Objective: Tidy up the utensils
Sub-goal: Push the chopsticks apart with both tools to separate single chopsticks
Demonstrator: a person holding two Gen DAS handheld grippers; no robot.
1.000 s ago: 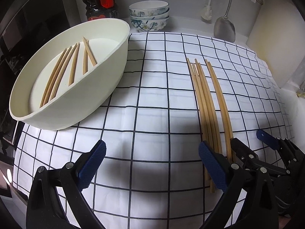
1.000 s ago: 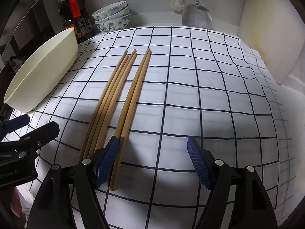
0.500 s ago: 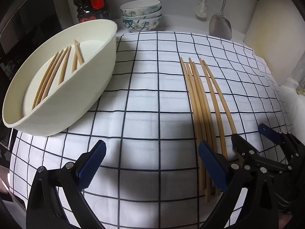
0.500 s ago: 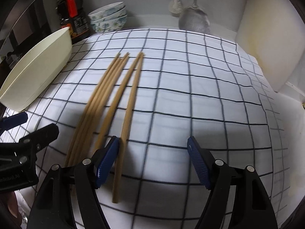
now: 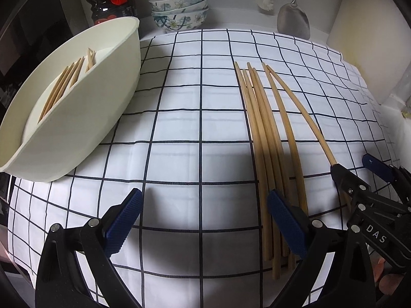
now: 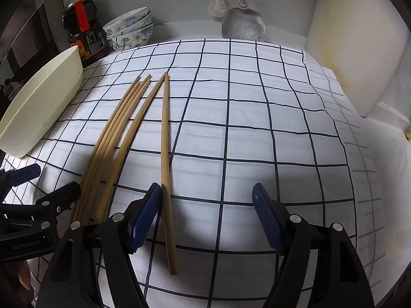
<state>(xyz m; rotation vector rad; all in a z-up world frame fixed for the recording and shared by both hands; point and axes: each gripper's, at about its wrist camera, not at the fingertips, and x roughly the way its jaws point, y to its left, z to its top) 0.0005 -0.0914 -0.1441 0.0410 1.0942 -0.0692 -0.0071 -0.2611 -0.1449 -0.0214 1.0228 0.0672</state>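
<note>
Both tongs are held spread: right tongs (image 6: 206, 215) straddle one chopstick (image 6: 165, 154), left tongs (image 5: 203, 220) at nine o'clock of five more chopsticks (image 5: 259, 128).

Matt pale wooden chopsticks (image 5: 259, 128) on smooth woven cloth (image 5: 192, 133) with a dark grid. Upper left, matt cream plastic tub (image 5: 84, 118); glossy glazed bowls (image 5: 179, 10); dull brushed metal spatula (image 6: 244, 25). Ribbed blue rubbery pads (image 6: 143, 218) on black plastic.

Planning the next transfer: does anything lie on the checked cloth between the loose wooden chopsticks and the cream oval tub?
Nothing visible does. Only bare checked cloth separates the wooden chopsticks from the cream oval tub.
</note>
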